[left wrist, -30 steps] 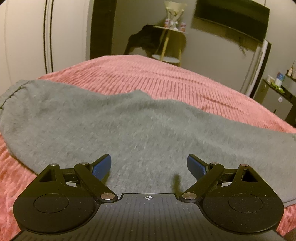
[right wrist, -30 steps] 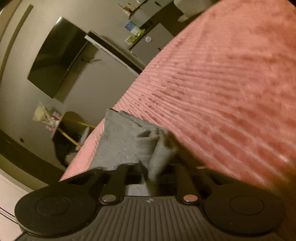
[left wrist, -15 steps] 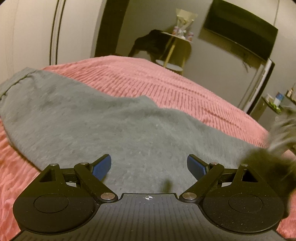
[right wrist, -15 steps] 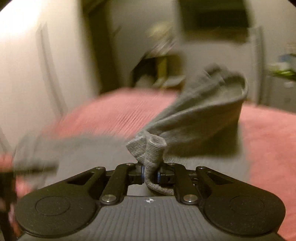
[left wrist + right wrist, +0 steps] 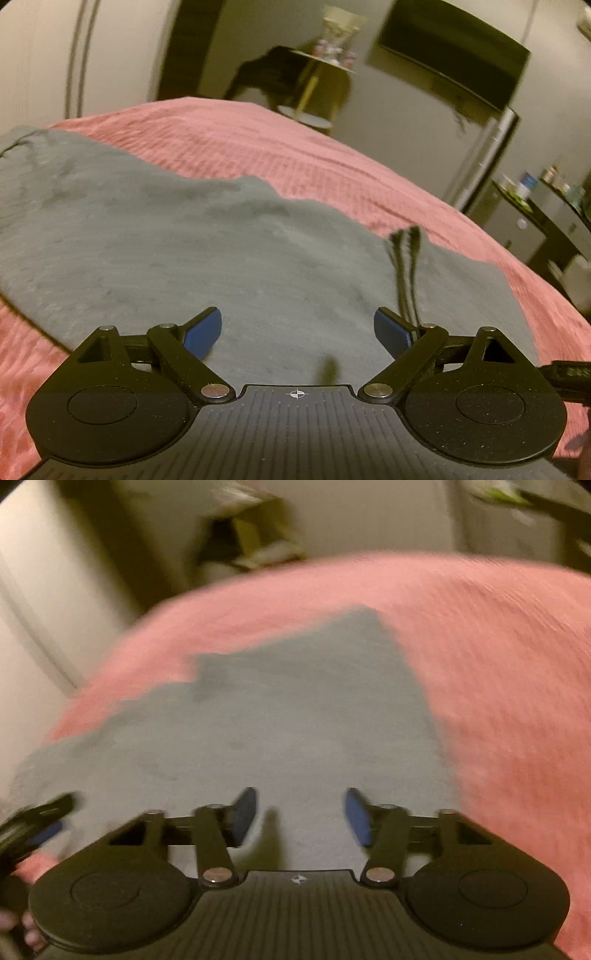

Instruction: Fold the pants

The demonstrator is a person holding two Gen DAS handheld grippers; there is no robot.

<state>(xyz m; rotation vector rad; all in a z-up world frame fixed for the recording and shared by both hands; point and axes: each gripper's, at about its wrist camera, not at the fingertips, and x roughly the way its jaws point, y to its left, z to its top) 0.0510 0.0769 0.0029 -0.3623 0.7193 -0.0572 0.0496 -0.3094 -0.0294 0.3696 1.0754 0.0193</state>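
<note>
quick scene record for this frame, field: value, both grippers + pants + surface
surface: pink ribbed bedspread
pants: grey pants lying flat on the bedspread, dark drawstring on top
left gripper: open, empty, over the pants
right gripper: jaws opening, nothing between them, above the pants
image quality: right wrist view motion-blurred

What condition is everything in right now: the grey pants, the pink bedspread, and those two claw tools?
Grey pants: lying on the bed, one end folded over, held by neither tool.
Black drawstrings: lying loose on the pants.
Pink bedspread: spread under the pants.
Left gripper: jaws open, nothing between them.
Right gripper: jaws opening, nothing between them, over the pants.
</note>
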